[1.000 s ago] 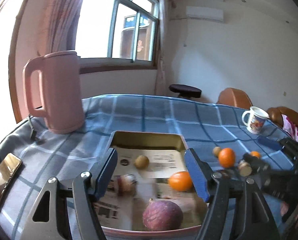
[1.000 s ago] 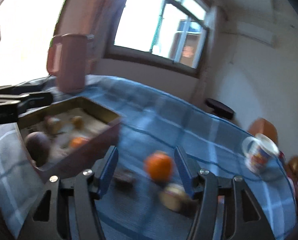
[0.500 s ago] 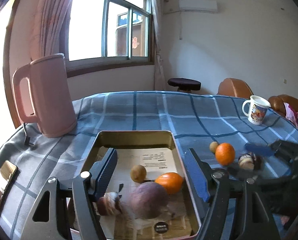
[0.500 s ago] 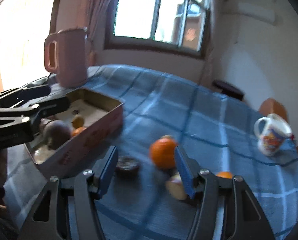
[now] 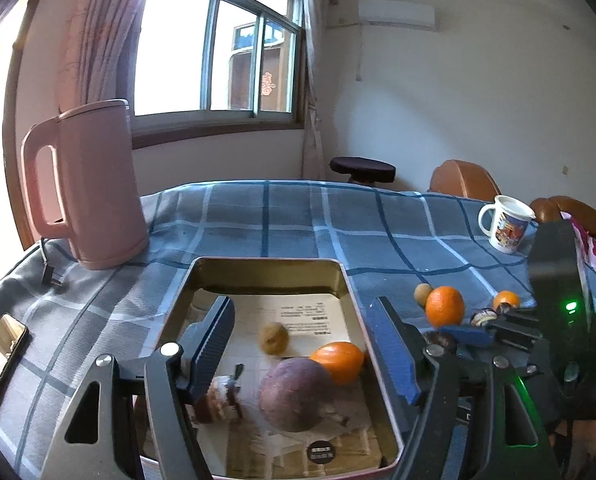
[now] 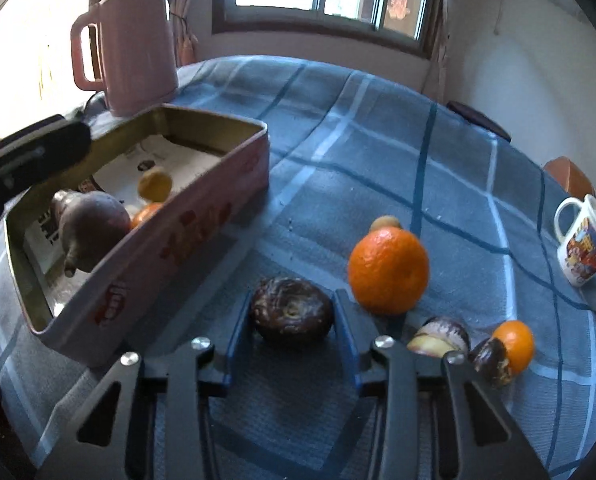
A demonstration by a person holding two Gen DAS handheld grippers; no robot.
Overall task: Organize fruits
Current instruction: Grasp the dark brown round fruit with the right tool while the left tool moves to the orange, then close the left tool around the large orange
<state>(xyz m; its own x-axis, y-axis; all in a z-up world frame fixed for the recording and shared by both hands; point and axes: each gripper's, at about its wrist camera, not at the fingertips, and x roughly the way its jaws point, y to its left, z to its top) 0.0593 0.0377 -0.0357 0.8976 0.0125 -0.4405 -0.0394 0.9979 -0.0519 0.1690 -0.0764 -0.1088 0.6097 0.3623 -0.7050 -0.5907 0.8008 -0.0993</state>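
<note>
A dark brown round fruit point(image 6: 292, 314) lies on the blue checked cloth between the fingers of my right gripper point(image 6: 294, 320). The jaws are closing and the pads touch its two sides. A big orange point(image 6: 388, 270) sits just beyond it to the right. The pink tin tray point(image 6: 170, 248) stands to the left. Over that tray point(image 5: 266, 264) hangs my left gripper point(image 5: 302, 344), open and holding nothing. Inside lie a purple fruit point(image 5: 296, 394), a small orange point(image 5: 338, 360) and a tan fruit point(image 5: 274, 338).
A pink kettle point(image 5: 86, 188) stands behind the tray, and a phone point(image 5: 2, 352) lies at the left table edge. A printed mug point(image 6: 586, 248) stands at the right. A small mandarin point(image 6: 514, 340), two dark-shelled fruits point(image 6: 440, 338) and a tan fruit point(image 6: 386, 222) lie near the orange.
My right gripper has tipped down and moved onto the dark brown fruit, and its jaws have narrowed around it. The left gripper has stayed open over the tray.
</note>
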